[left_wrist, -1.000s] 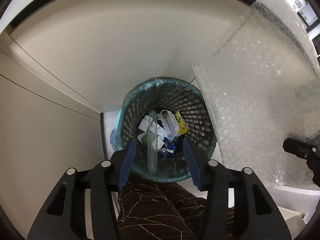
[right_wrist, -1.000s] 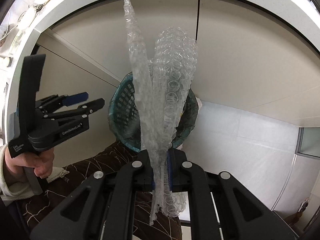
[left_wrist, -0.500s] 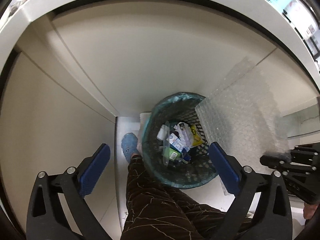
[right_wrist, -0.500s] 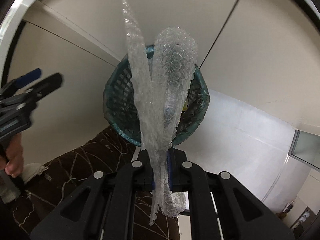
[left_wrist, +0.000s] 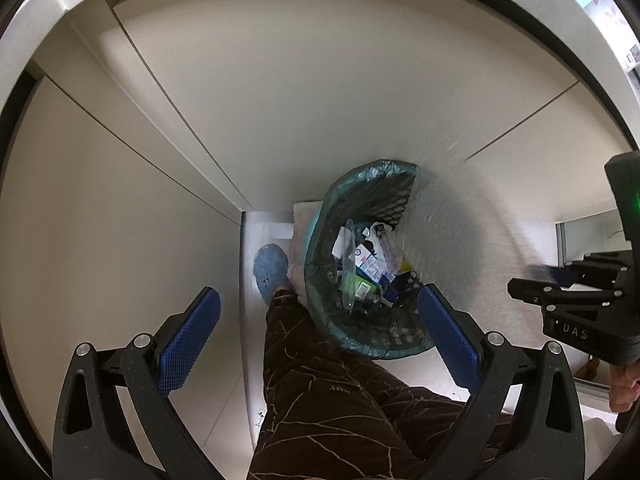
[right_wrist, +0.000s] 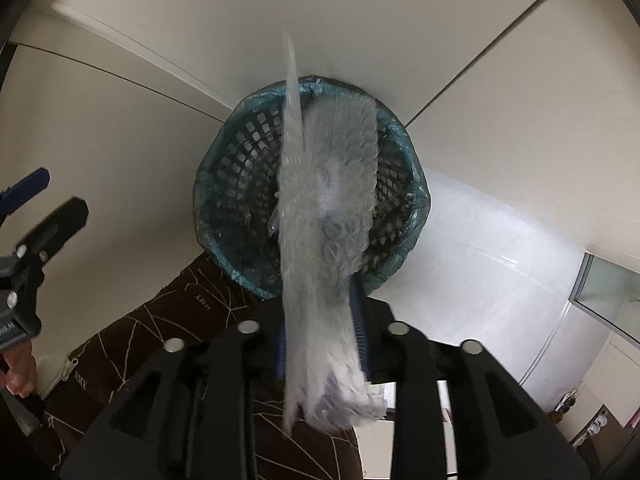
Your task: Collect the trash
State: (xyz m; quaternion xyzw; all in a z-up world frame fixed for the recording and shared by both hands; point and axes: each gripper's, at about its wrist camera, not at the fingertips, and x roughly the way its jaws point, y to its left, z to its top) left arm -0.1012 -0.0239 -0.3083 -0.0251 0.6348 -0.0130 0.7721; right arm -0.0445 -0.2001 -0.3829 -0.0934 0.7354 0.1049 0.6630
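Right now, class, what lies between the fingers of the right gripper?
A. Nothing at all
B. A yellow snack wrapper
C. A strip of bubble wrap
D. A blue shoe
C. The bubble wrap hangs blurred between the blue pads of the right gripper, above the lined mesh bin; whether the pads grip it is unclear.

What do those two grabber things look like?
The left gripper is black plastic, with silver screws and bumpy blue pads on its fingers. The right gripper matches it: black, with ribbed blue pads. White letters "DAS" mark its side.
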